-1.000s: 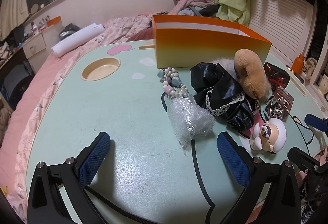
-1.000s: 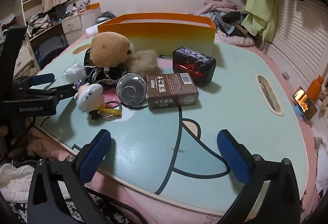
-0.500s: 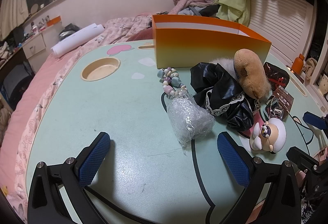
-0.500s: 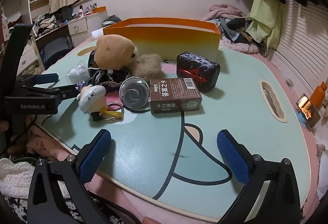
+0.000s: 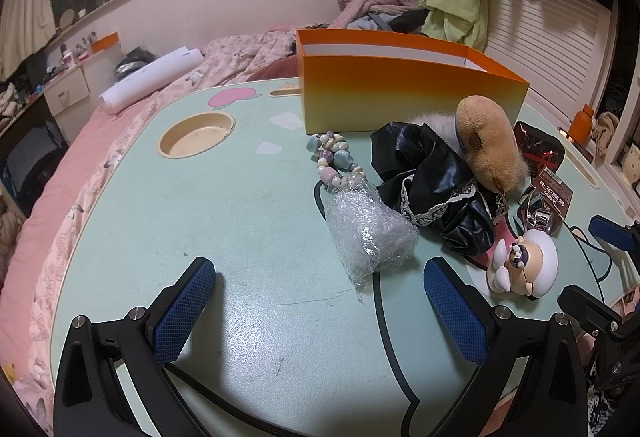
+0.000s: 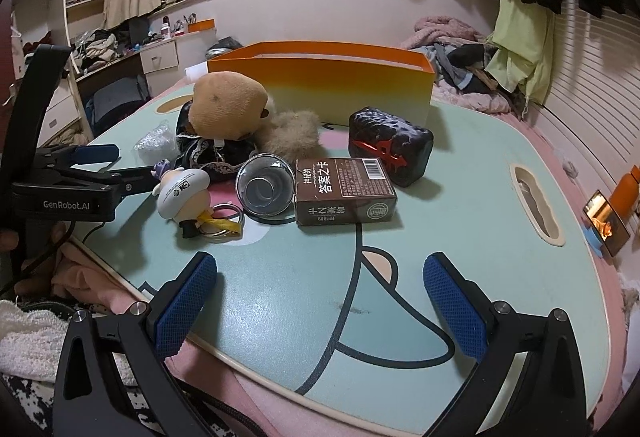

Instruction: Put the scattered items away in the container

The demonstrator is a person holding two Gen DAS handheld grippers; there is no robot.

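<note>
Both my grippers hovering near edge of the mint table (image 6: 460,173), left gripper (image 5: 320,311) and right gripper (image 6: 320,307) jaws spread wide, empty, clutter pile mid-table, brown plush (image 6: 226,105), card box (image 6: 346,191), orange container (image 6: 320,81) just behind at far side

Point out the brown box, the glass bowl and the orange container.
brown box (image 6: 345,193): right wrist view, top face.
glass bowl (image 6: 264,184): right wrist view, inside of the bowl.
orange container (image 5: 408,97): left wrist view, front wall.

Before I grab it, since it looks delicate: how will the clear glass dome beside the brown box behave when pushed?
The glass dome lies on its side, so it would probably roll. Smooth glass likely slips between pads and may crack. It touches the brown box, which may block it.
</note>
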